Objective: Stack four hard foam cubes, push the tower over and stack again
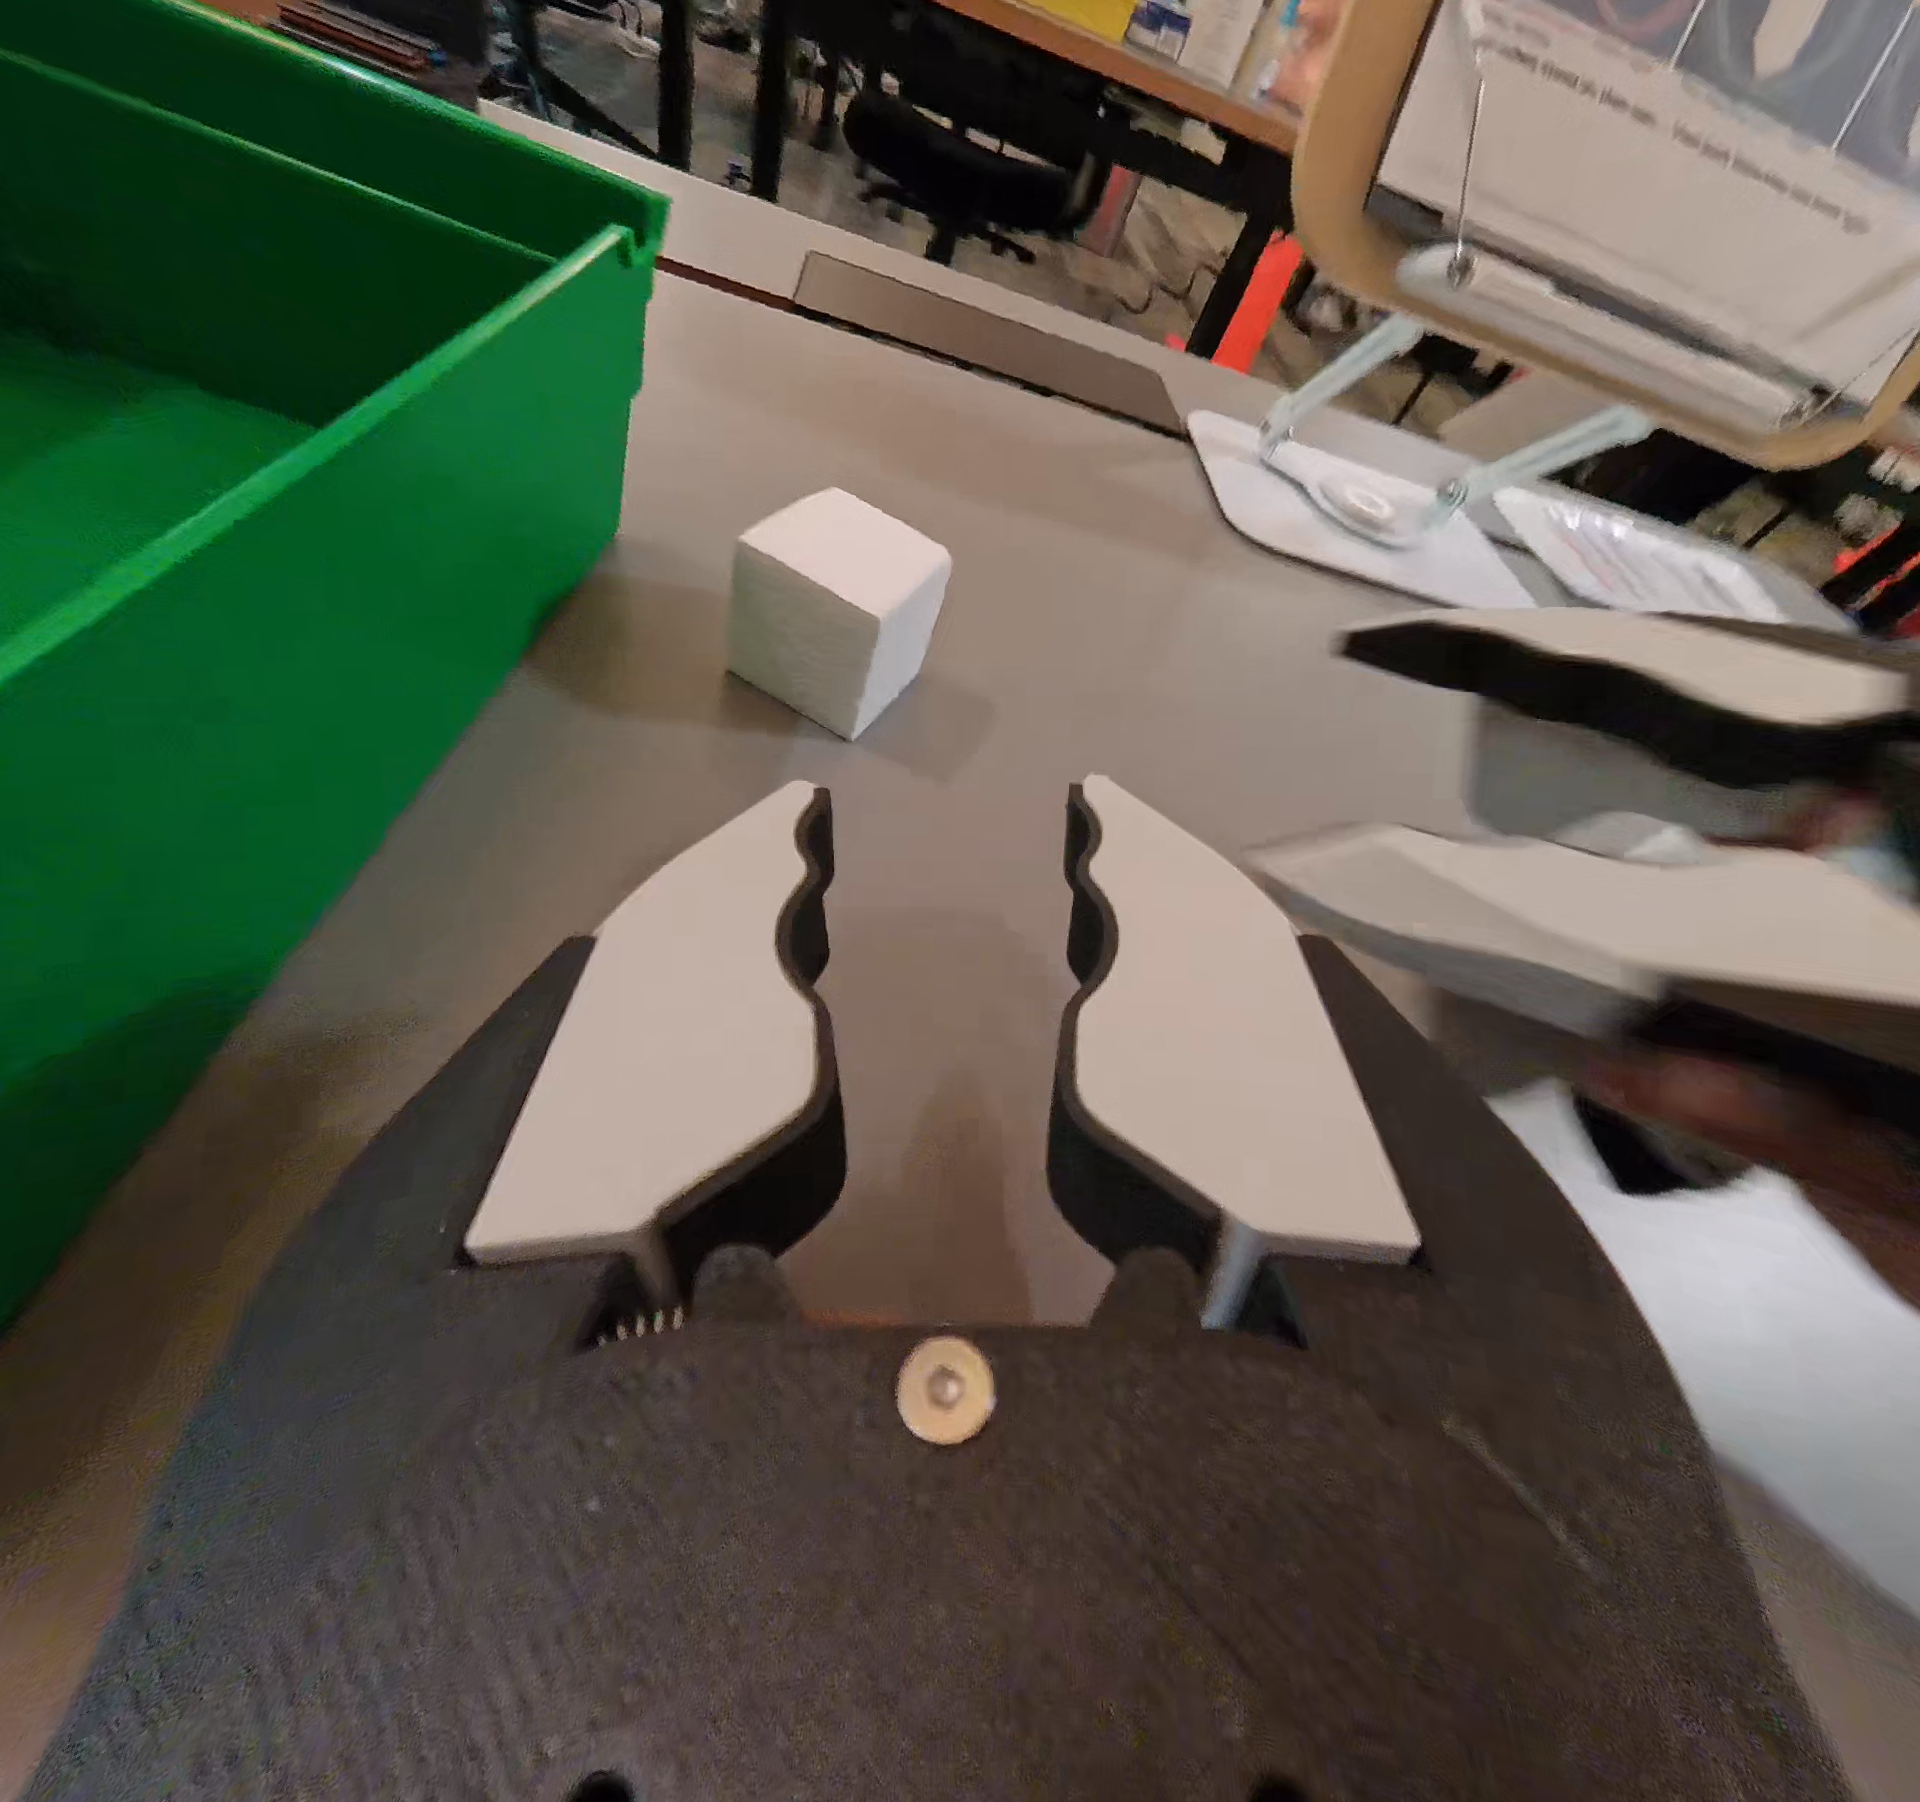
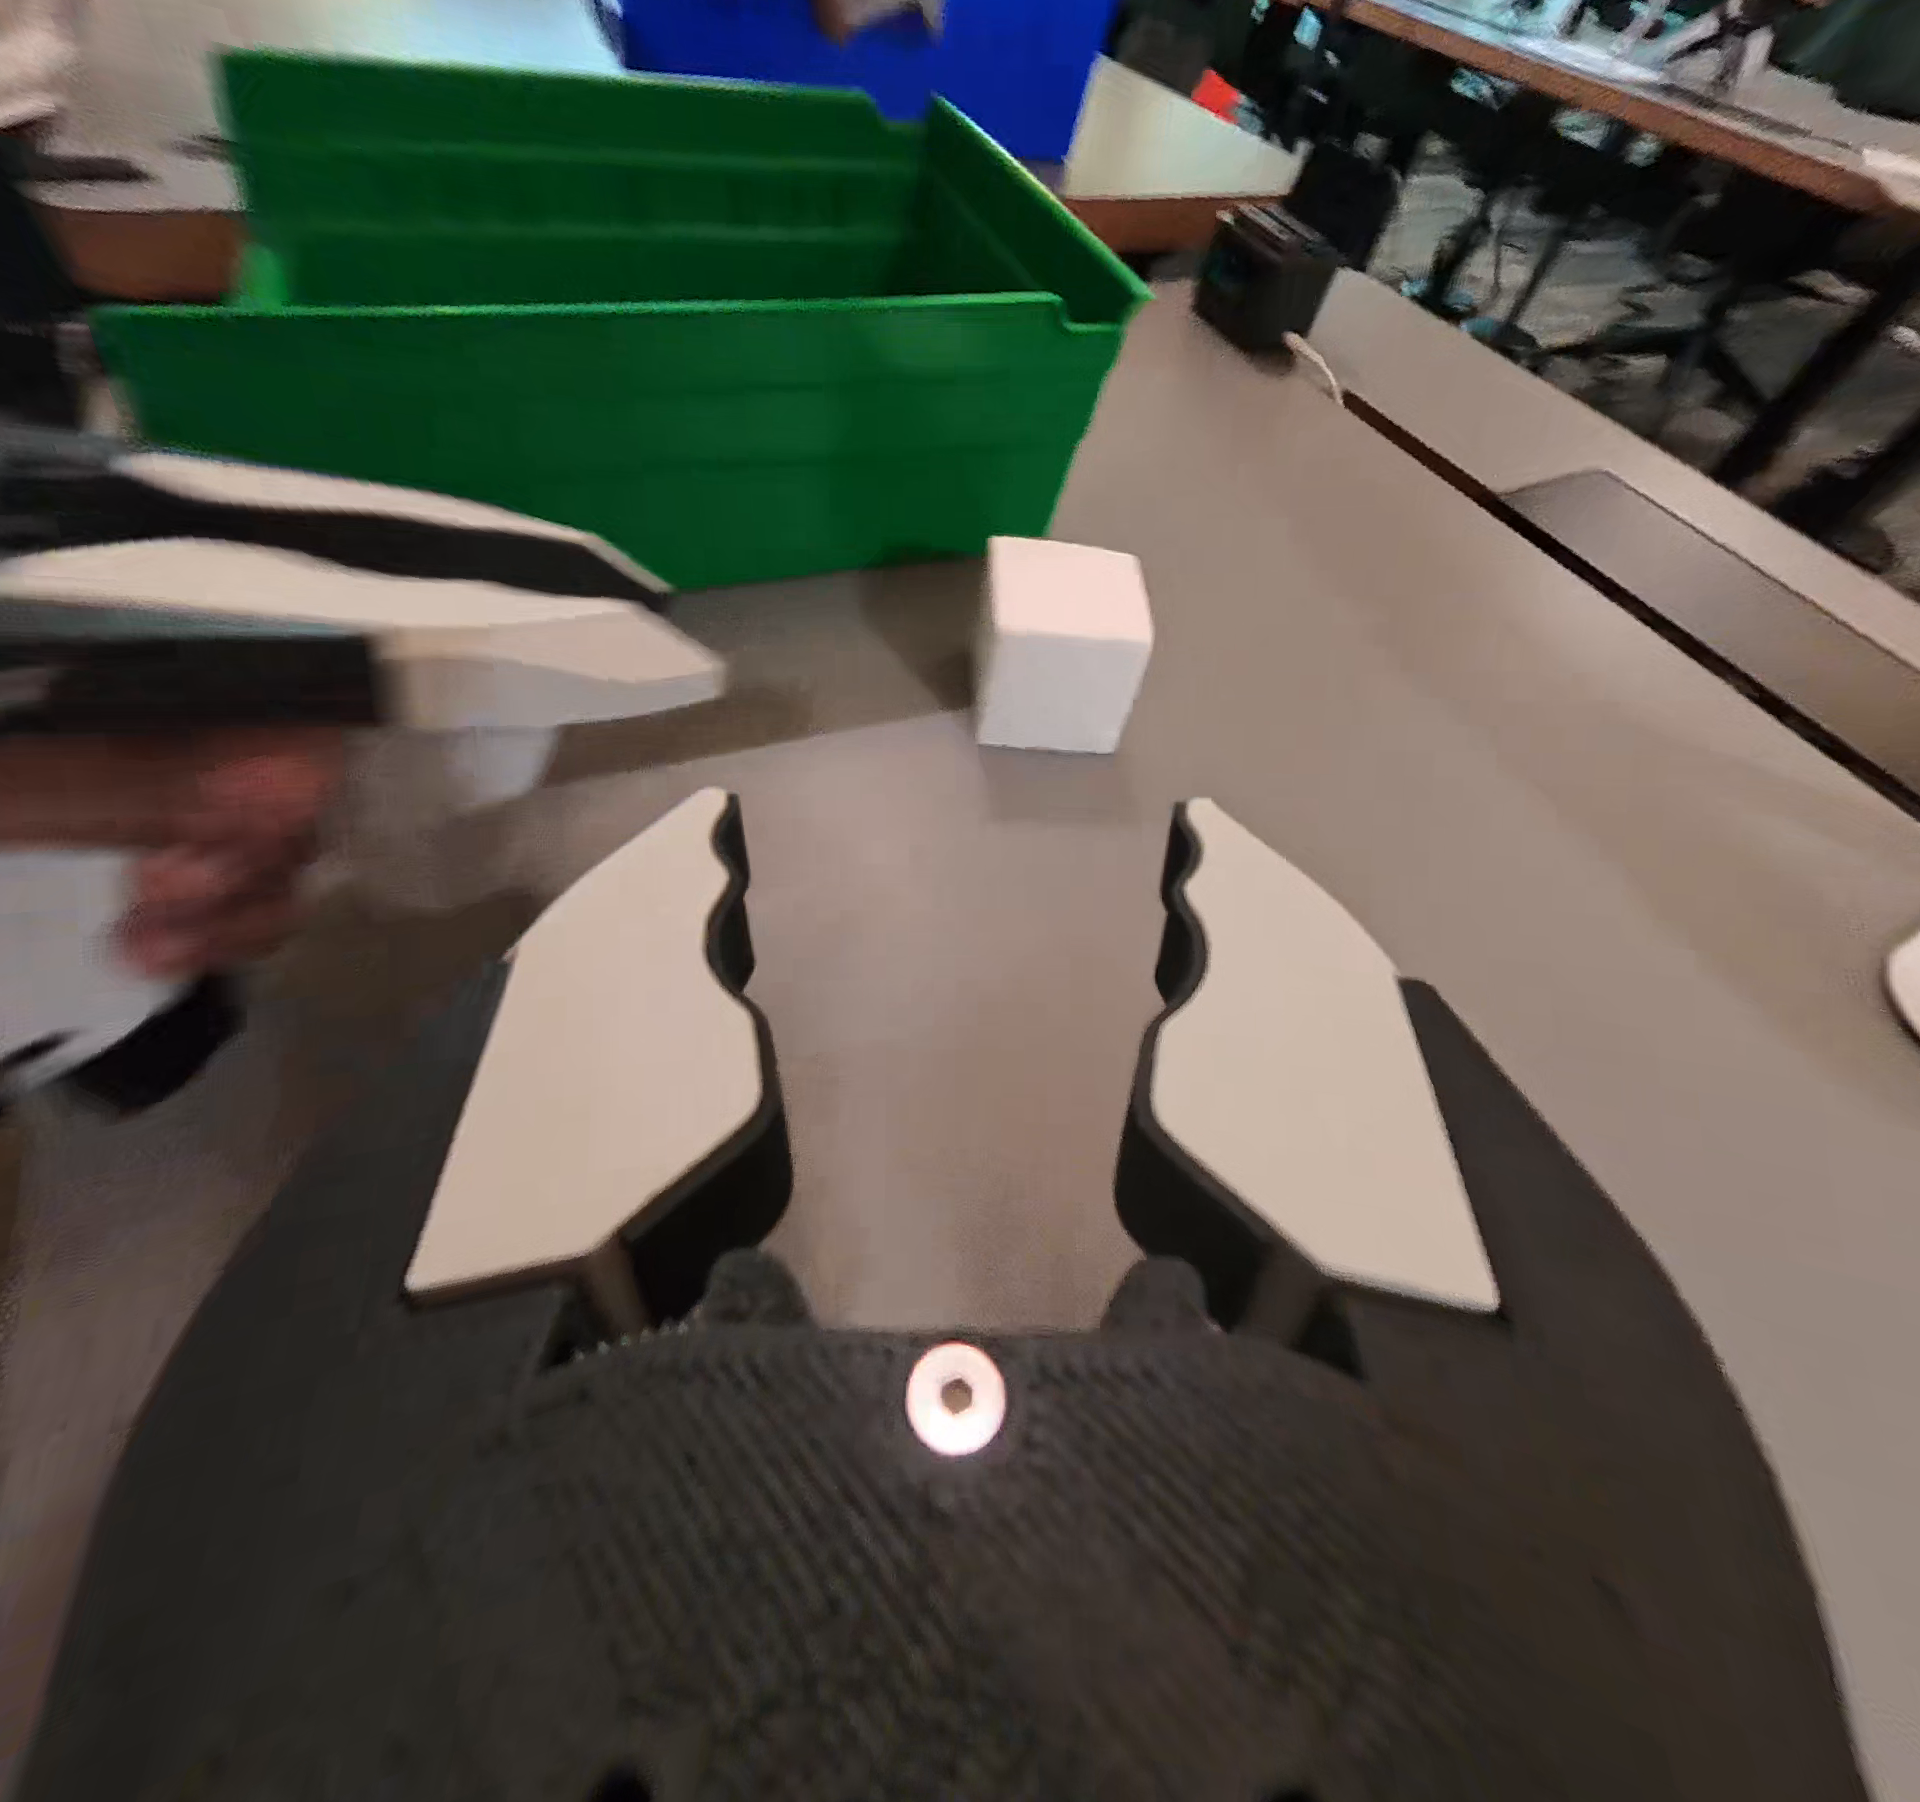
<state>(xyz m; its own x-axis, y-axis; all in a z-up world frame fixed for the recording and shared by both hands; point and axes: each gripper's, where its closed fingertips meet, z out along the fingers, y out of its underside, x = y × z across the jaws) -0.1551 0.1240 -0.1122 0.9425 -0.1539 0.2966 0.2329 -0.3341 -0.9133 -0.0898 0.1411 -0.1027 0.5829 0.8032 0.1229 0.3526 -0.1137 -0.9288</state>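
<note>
A white cube point(image 1: 836, 609) sits on the grey table point(image 1: 1091, 609), just right of a green bin point(image 1: 312, 464). My left gripper point(image 1: 948, 796) is open and empty, a short way in front of the cube. The right gripper shows blurred at the right of the left wrist view point(image 1: 1309, 765), also open. In the right wrist view the cube point(image 2: 1062, 646) lies just ahead of my open, empty right gripper point(image 2: 956, 812), slightly to its right. The green bin point(image 2: 623, 350) stands behind the cube. The left gripper point(image 2: 675, 620) comes in blurred from the left, its tips near the cube.
A tablet-like screen on a white stand point(image 1: 1610, 194) rises at the right. A blue bin point(image 2: 862, 7) sits behind the green one. A small black device point(image 2: 1262, 282) stands near the table's far edge. A hand point(image 2: 208, 848) holds the left gripper. Other tables and chairs fill the background. The left tips stand about 10 cm off the white cube point(image 1: 836, 609).
</note>
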